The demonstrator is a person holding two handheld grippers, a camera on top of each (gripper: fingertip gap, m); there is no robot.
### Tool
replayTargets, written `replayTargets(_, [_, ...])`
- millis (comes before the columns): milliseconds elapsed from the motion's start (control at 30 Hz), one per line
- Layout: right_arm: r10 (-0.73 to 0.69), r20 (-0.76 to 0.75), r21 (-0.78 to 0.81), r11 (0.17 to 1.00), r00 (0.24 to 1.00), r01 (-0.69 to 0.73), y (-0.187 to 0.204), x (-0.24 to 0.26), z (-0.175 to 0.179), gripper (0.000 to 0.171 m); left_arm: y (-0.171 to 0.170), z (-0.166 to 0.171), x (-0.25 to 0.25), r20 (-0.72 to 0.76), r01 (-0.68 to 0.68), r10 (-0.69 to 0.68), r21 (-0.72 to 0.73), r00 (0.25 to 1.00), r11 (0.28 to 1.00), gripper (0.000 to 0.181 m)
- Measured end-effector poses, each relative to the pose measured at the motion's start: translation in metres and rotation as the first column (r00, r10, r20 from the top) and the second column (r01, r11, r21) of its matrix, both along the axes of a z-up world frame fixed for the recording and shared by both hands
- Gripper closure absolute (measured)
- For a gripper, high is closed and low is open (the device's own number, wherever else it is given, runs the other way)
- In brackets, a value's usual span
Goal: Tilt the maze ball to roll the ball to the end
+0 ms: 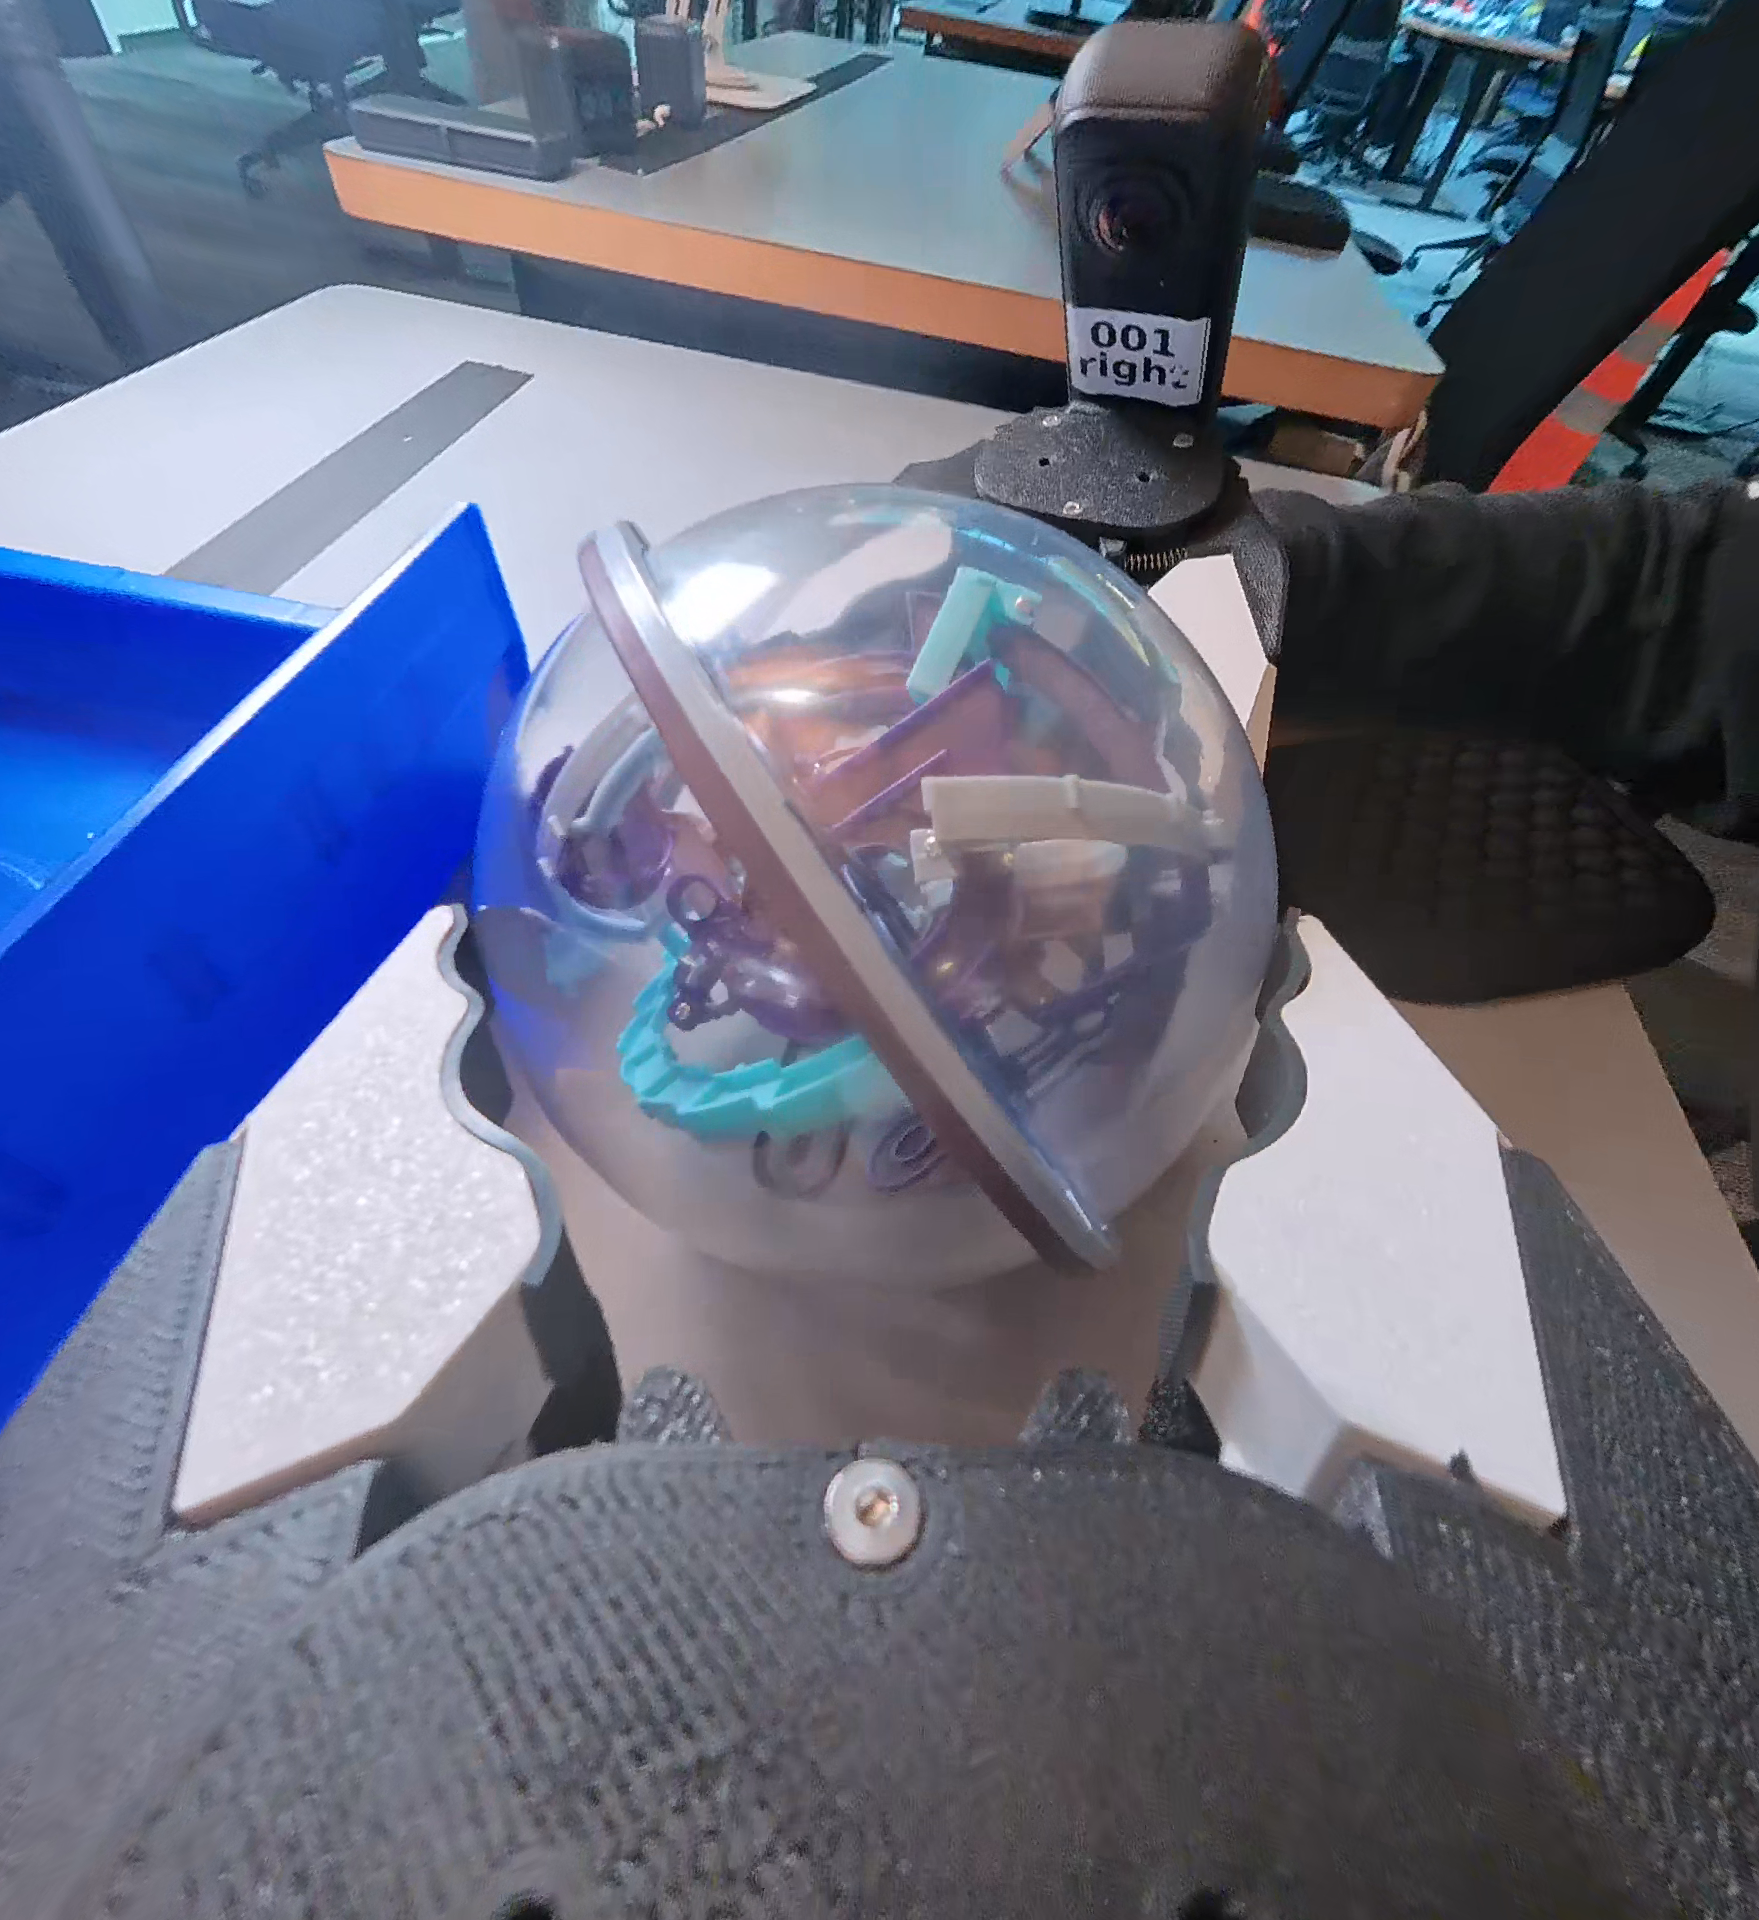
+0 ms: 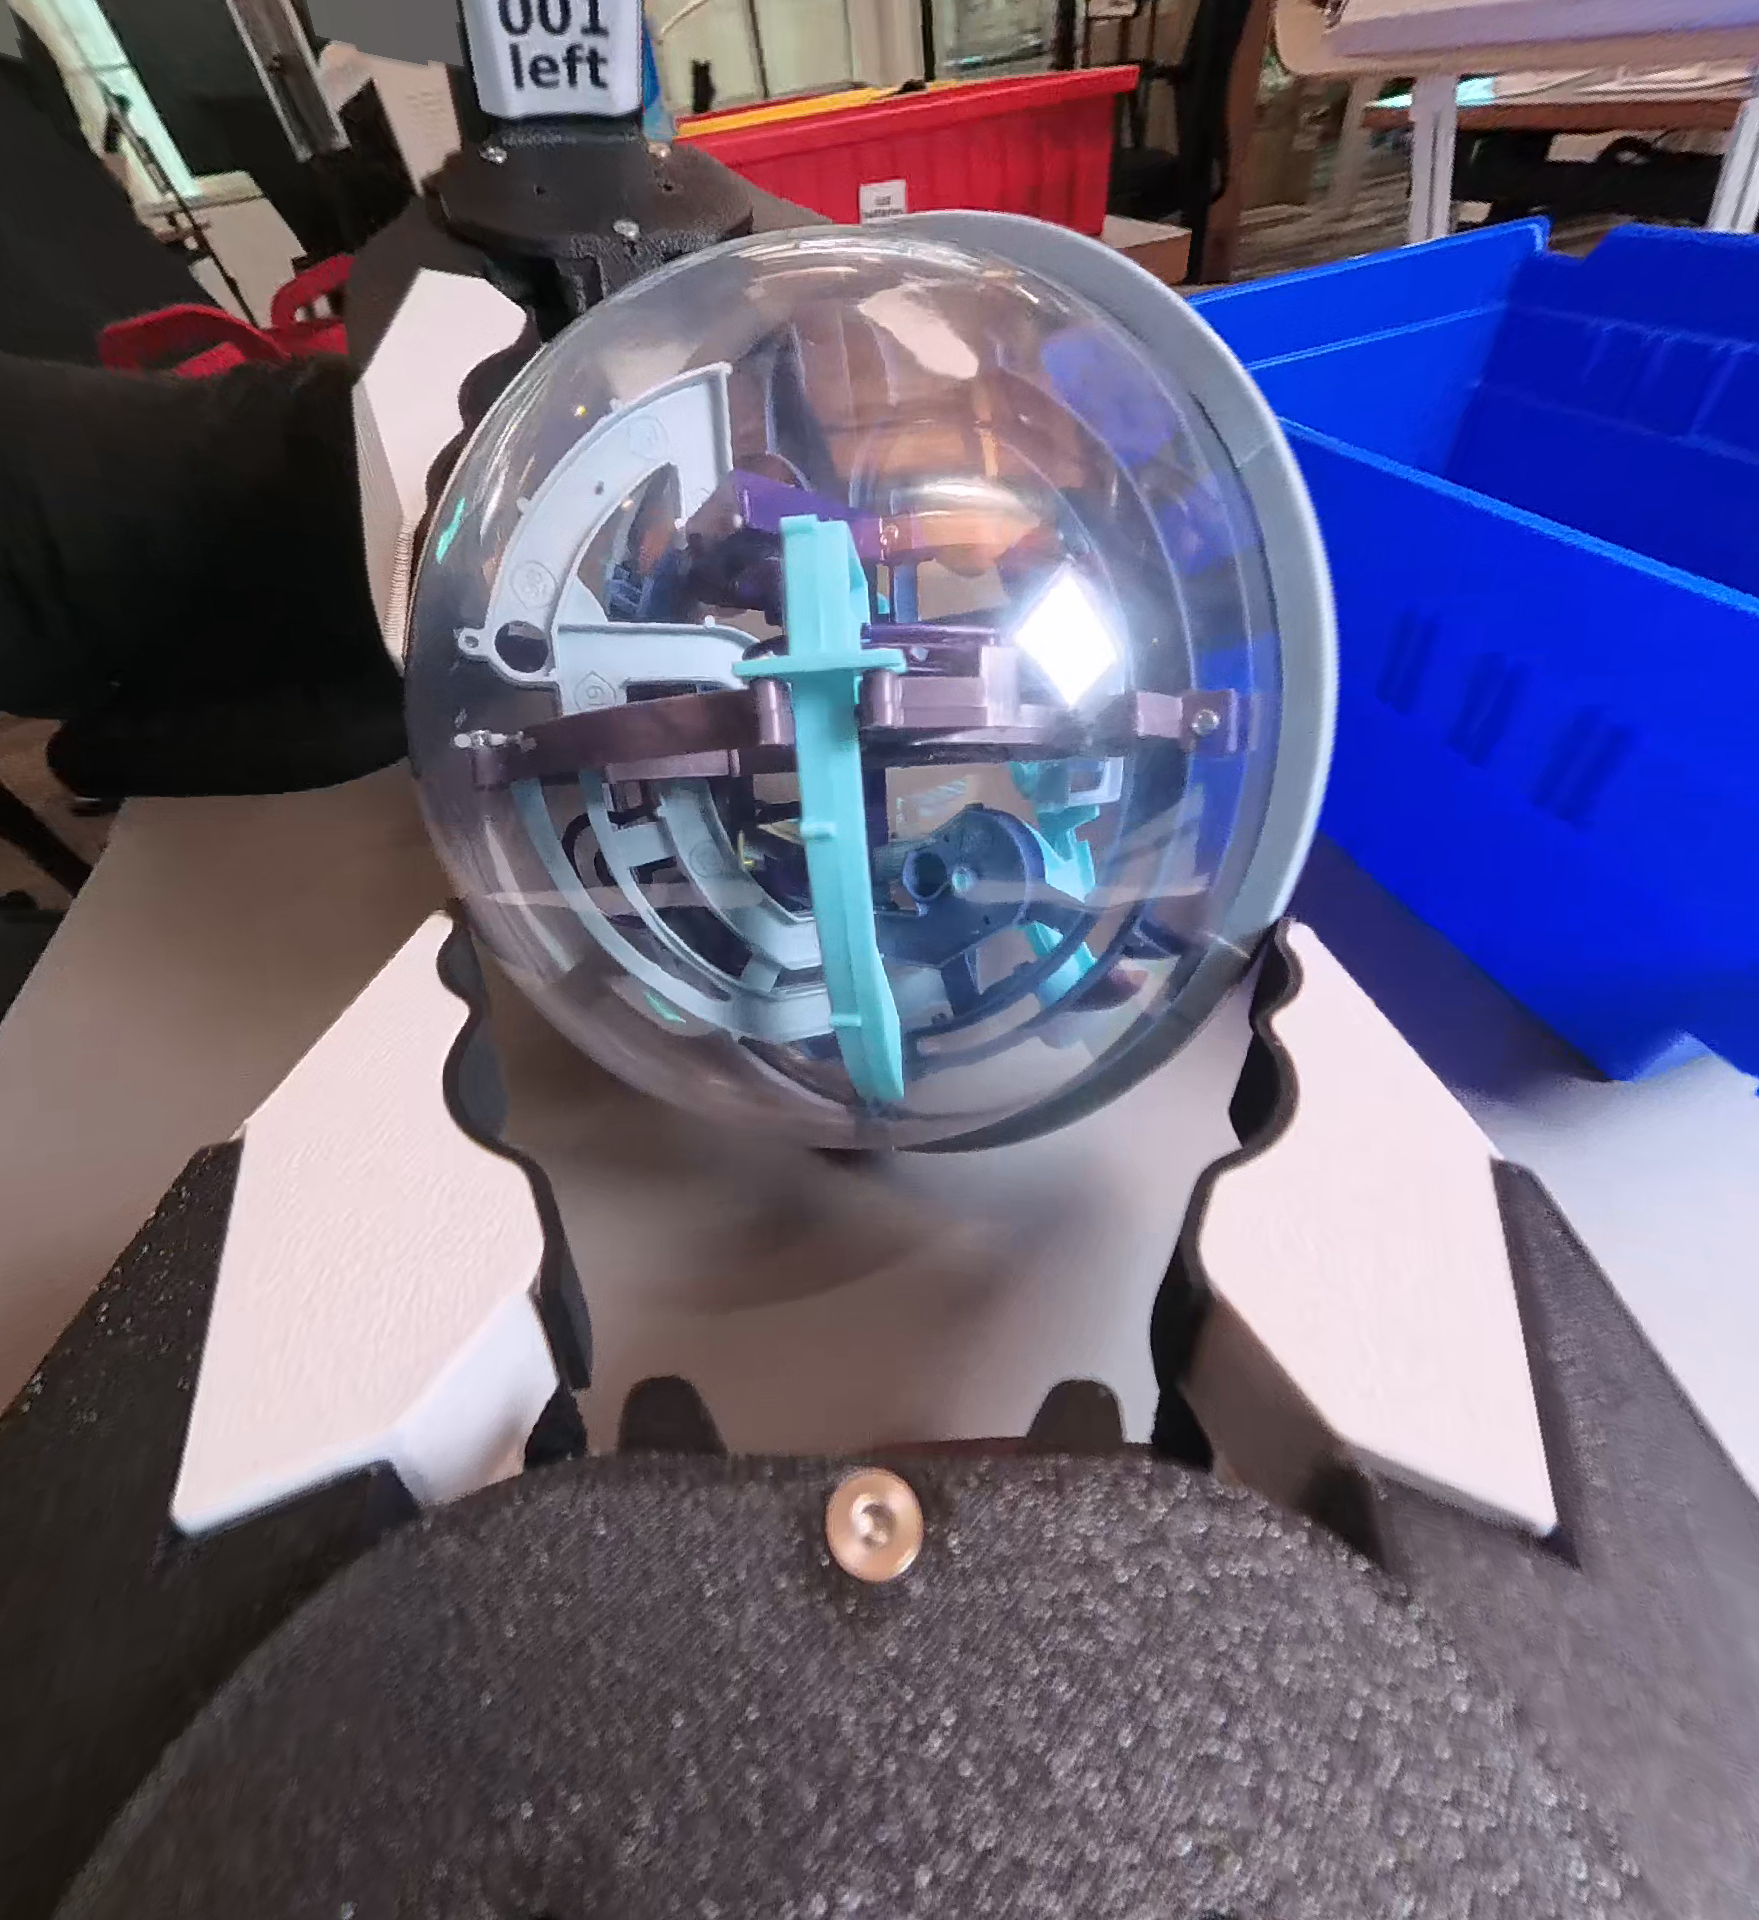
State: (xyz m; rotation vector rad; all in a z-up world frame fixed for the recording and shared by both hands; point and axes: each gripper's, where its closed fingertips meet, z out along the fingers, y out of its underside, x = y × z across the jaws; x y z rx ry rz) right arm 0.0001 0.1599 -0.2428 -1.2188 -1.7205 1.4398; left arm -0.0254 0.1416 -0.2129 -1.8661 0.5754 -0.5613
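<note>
The maze ball (image 1: 875, 883) is a clear plastic sphere with a grey equator ring and teal, purple and pale tracks inside. My left gripper (image 1: 875, 935) is shut on it, with a wavy finger against each side. My right gripper (image 2: 864, 935) is shut on the same maze ball (image 2: 854, 675) from the opposite side. Each gripper's camera mount shows behind the sphere in the other's view: the right gripper's mount (image 1: 1145, 260) and the left gripper's mount (image 2: 584, 208). The sphere hangs just above the white table (image 1: 335, 436), its ring tilted. I cannot make out the small rolling ball inside.
A blue bin (image 1: 127, 831) stands right beside the sphere, on the right in the right wrist view (image 2: 1581, 675). A red bin (image 2: 906, 145) sits farther back. A person's black sleeve (image 1: 1529, 623) and a black mesh chair (image 1: 1477, 862) are at the table's edge.
</note>
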Motion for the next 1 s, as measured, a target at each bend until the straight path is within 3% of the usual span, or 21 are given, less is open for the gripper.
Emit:
replayTargets(400, [-0.026,0.016,-0.039,0.999,1.0,0.027,0.009,0.003,-0.001,0.028,0.013,0.005,0.005,0.053,-0.007,0.005,0.038,0.999,0.999,0.038])
replayTargets(800, [-0.09,-0.059,0.084,0.992,0.994,0.095,0.011,0.002,0.003,0.024,0.017,0.012,0.011,0.036,0.012,-0.016,0.112,0.999,0.994,0.04])
replayTargets(1000, [-0.105,-0.024,0.025,0.994,0.994,0.106,0.014,0.0,0.001,0.024,0.025,0.015,0.009,0.103,-0.031,0.023,0.082,0.994,0.996,0.042])
